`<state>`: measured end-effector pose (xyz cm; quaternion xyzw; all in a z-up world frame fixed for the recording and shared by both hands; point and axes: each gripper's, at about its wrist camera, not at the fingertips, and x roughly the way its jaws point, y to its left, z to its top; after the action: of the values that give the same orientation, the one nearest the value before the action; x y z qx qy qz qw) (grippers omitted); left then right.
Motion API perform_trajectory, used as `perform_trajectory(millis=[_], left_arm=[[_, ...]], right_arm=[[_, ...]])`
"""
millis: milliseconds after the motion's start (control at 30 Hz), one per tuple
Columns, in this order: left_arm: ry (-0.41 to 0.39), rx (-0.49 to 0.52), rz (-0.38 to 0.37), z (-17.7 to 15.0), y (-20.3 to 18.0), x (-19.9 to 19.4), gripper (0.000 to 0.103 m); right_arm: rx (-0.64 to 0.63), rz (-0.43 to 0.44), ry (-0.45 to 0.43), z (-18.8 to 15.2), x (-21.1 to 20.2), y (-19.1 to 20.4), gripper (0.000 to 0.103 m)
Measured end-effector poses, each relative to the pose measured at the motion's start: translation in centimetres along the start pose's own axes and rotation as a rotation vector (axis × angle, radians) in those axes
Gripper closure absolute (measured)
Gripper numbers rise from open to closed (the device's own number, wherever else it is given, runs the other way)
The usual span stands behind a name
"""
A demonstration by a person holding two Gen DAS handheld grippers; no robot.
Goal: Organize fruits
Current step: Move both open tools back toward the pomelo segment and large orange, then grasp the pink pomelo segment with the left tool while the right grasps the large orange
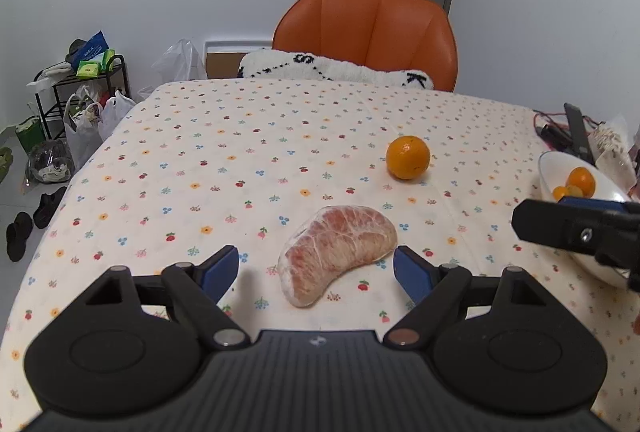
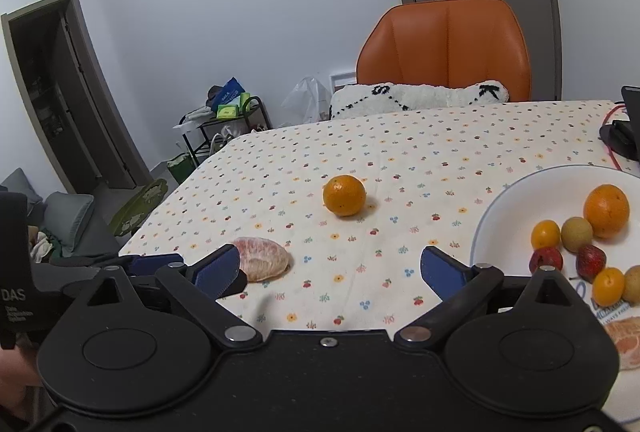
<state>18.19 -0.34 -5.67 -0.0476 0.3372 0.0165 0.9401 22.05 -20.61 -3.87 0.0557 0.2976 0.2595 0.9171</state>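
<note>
A peeled pink pomelo segment (image 1: 336, 252) (image 2: 262, 258) lies on the flowered tablecloth. My left gripper (image 1: 316, 268) is open, its blue pads standing on either side of the segment without touching it. An orange (image 1: 408, 157) (image 2: 344, 195) rests farther back on the cloth. A white bowl (image 1: 560, 168) (image 2: 504, 208) at the right holds an orange, small yellow and red fruits and a peeled segment. My right gripper (image 2: 330, 268) is open over bare cloth, between the segment and the bowl; it also shows in the left wrist view (image 1: 576, 228) in front of the bowl.
An orange chair (image 1: 368, 28) (image 2: 444, 48) with a white fluffy cushion stands at the table's far side. Cables and a black device (image 1: 576, 128) (image 2: 624, 136) lie at the far right. A rack with bags (image 1: 80, 92) and shoes sit on the floor at the left.
</note>
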Motion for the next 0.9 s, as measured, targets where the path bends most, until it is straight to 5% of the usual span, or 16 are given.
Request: perform_trajectory(millis=[200, 400, 900], left_arm=[[0.034, 0.010, 0.008, 0.2, -0.1, 1.5, 0.039], [0.022, 0.027, -0.008, 0.6, -0.6, 2.2, 0.043], [-0.015, -0.033, -0.051, 2.5, 1.5, 2.1, 0.082]], right_arm=[[0.009, 0.003, 0.005, 0.4, 0.7, -0.4, 0.005], [0.016, 0.007, 0.015, 0.7, 1.5, -0.8, 0.005], [0.020, 0.010, 0.036, 2.2, 4.4, -0.9, 0.010]])
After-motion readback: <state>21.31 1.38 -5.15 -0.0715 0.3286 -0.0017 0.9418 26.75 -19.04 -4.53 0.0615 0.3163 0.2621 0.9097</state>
